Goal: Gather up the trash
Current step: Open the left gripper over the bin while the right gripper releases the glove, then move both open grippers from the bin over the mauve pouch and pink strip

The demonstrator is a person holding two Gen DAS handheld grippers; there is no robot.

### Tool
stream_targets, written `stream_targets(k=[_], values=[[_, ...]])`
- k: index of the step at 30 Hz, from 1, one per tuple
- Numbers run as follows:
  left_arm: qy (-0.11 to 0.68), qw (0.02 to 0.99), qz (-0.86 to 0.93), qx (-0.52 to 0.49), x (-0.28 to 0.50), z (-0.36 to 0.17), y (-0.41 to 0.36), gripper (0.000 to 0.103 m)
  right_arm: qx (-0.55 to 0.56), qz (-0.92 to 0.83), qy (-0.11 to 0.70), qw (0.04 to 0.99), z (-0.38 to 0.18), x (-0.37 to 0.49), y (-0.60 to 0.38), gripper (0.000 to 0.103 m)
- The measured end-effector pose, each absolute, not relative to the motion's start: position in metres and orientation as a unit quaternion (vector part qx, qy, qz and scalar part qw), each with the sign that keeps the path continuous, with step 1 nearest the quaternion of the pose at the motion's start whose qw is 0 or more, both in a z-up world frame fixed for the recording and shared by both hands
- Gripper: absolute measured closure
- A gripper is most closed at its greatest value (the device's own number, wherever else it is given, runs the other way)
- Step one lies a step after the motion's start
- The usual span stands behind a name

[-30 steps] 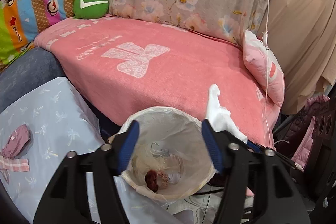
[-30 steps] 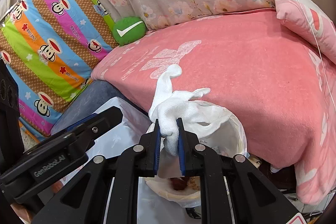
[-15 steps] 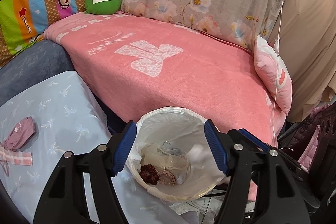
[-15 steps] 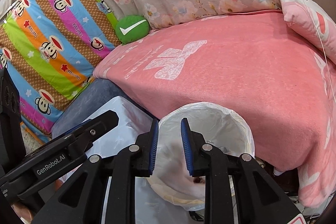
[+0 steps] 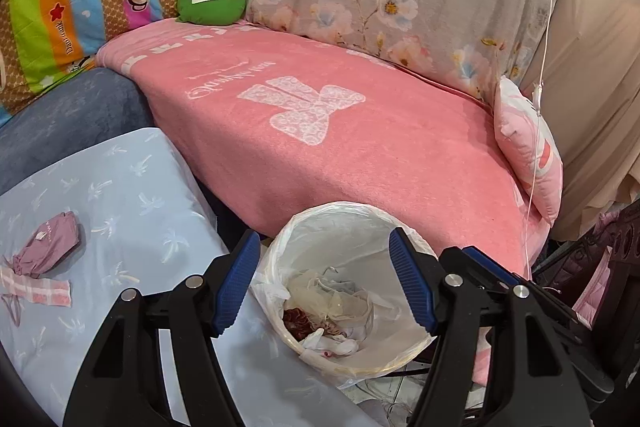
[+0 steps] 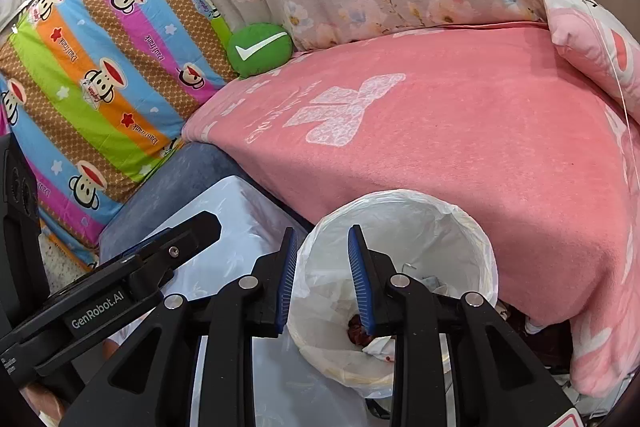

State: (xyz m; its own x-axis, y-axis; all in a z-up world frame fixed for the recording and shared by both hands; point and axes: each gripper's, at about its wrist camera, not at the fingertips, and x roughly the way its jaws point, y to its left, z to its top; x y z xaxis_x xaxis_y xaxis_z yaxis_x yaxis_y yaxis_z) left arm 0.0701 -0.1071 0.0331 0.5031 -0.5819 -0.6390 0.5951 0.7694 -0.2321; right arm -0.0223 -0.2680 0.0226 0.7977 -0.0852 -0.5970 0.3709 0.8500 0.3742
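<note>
Right claw (image 6: 322, 279) hangs over the bin (image 6: 472, 223), jaws just eased apart to a narrow gap, nothing between them. That position makes sense: directly above the liner, so anything let go falls straight in. White tissue (image 5: 332, 345) lies in the bottom among the other scraps. Left claw (image 5: 324, 287) stands wide and empty beside the rim. A small mauve pouch (image 5: 50, 243) lies on the pale blue cloth (image 5: 132, 195), likely next.

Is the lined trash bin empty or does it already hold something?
Not empty. The trash bin stands upright with its white liner open, and crumpled white tissue, clear plastic and something dark red lie at its bottom.
</note>
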Motion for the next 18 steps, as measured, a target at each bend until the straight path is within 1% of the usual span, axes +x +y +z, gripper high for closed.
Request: stream_targets(k=[18], values=[[0.379,0.881,-0.282,-0.038,0.097,0.022,-0.039,0.039,0.206,-0.076,0.322,0.921,0.022,0.017,-0.206,0.076]])
